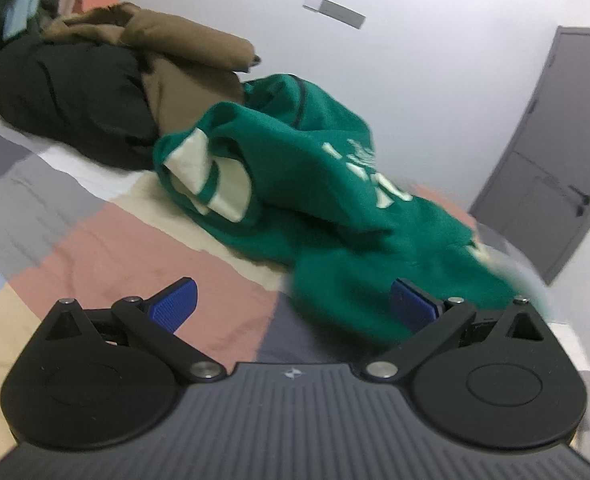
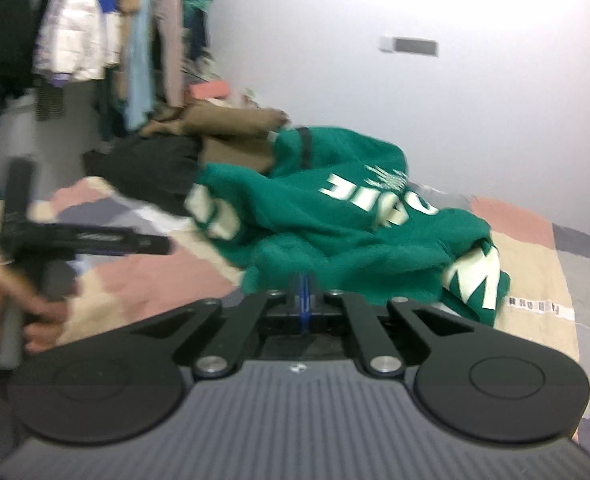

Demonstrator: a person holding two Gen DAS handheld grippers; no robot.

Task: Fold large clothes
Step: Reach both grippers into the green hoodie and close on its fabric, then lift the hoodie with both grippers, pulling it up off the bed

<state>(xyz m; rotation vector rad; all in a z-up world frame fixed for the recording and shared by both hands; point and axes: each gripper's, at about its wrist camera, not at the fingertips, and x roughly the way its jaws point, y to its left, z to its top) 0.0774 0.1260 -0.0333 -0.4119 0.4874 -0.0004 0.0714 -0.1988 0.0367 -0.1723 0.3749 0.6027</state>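
A crumpled green sweatshirt (image 1: 315,184) with white lettering lies on the patchwork bedspread (image 1: 115,248). My left gripper (image 1: 293,300) hovers open just in front of it, and the cloth's near edge lies by its right blue pad (image 1: 411,306). Nothing is between the pads. In the right wrist view the green sweatshirt (image 2: 335,232) reaches down to my right gripper (image 2: 305,294), whose blue pads are shut on the garment's near hem. A hand (image 2: 11,308) holds the left gripper (image 2: 163,245) at the left of that view.
A brown garment (image 1: 183,40) and a black one (image 1: 75,92) are heaped behind the sweatshirt. Clothes hang on a rack (image 2: 95,32) at the far left. A grey door (image 1: 555,140) stands to the right. Bare bedspread (image 2: 535,264) shows right of the sweatshirt.
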